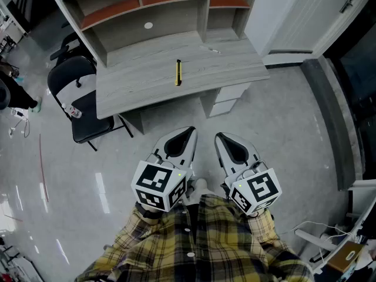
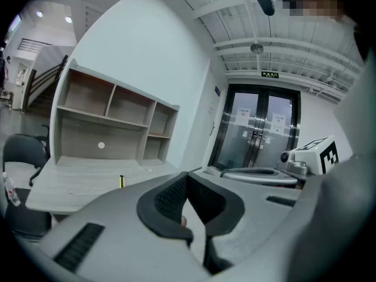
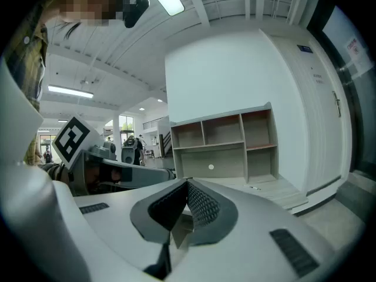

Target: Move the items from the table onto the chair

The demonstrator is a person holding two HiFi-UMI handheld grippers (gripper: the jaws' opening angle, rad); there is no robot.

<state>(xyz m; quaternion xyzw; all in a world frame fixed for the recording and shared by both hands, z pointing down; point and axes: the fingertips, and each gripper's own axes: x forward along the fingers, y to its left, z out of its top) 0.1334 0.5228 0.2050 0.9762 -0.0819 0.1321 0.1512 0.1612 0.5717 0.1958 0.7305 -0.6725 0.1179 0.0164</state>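
Note:
A yellow and black utility knife (image 1: pixel 178 73) lies near the middle of the grey wooden desk (image 1: pixel 141 81); it also shows small in the left gripper view (image 2: pixel 122 181). A black chair (image 1: pixel 79 101) stands at the desk's left end, with a small bottle (image 1: pixel 73 111) on its seat. My left gripper (image 1: pixel 183 131) and right gripper (image 1: pixel 222 137) hover side by side over the floor, short of the desk's front edge. Both are shut with nothing between the jaws. The chair's back (image 2: pixel 20 151) appears at the left in the left gripper view.
A shelf unit (image 1: pixel 147 4) with open compartments rises at the back of the desk. Drawers (image 1: pixel 226 98) sit under the desk's right side. A thin pen-like item (image 1: pixel 212 50) lies at the desk's far right. Cables and clutter (image 1: pixel 335 245) lie at the lower right.

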